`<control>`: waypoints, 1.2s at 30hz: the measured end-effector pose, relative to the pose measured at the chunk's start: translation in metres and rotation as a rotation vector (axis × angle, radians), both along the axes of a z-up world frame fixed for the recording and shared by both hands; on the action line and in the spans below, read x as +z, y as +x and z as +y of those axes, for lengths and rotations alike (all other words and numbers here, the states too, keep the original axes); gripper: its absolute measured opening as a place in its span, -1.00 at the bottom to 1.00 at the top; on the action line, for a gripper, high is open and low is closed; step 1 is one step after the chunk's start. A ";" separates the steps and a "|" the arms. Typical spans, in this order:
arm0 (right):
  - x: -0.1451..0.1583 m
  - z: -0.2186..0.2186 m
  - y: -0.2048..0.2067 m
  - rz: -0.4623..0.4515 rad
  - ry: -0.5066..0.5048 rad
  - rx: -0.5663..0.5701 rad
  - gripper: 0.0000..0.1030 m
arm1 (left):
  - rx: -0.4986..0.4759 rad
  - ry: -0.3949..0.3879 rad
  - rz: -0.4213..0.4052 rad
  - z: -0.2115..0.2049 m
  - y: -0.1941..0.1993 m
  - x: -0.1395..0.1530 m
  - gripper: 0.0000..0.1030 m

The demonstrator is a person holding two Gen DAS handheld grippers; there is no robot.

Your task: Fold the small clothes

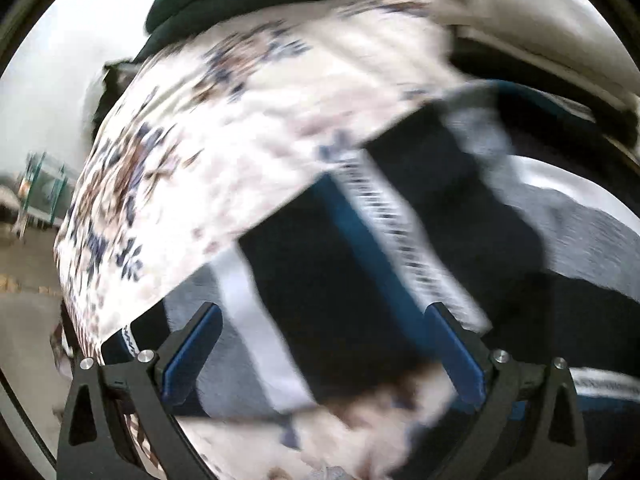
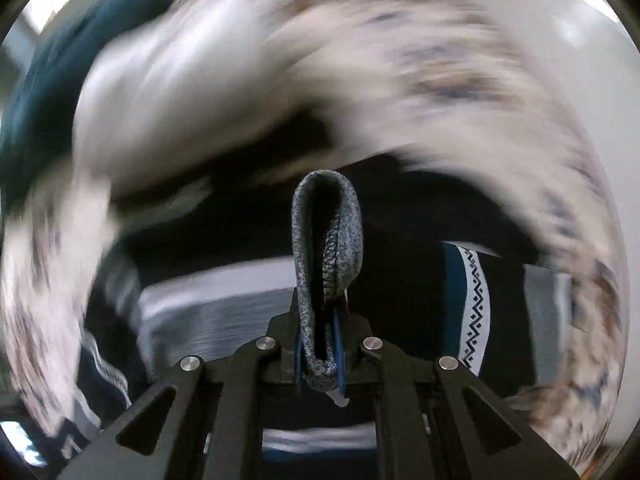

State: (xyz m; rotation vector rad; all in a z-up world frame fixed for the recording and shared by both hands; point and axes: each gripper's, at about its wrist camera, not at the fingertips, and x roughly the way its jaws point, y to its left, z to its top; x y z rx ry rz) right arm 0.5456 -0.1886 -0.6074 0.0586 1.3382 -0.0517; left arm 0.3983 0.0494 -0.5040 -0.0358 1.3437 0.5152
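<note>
The right tongs (image 2: 320,354) are clamped on a grey knitted edge (image 2: 326,248) of the striped garment (image 2: 472,300), and this loop stands straight ahead of them. The left tongs (image 1: 320,348) are apart, holding nothing, with the same garment (image 1: 340,280) directly between and beyond the fingers, its stripes running away forward. Farther behind the garment lies floral cloth (image 1: 224,152). The right one is therefore nearer for the fold.

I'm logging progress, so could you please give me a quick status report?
Left gripper open over striped garment. Right gripper shut on grey knit edge. Floral cloth overlaps garment.
</note>
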 end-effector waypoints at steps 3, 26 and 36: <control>-0.045 0.091 0.009 0.042 -0.064 0.158 -0.77 | 0.064 0.001 0.001 0.034 -0.006 -0.010 1.00; -0.117 0.043 -0.086 0.111 0.107 0.003 0.42 | 0.399 -0.098 -0.024 0.177 -0.140 0.024 1.00; -0.164 0.022 -0.090 0.218 0.008 -0.158 0.43 | 0.858 -0.463 -0.124 0.262 -0.263 -0.038 1.00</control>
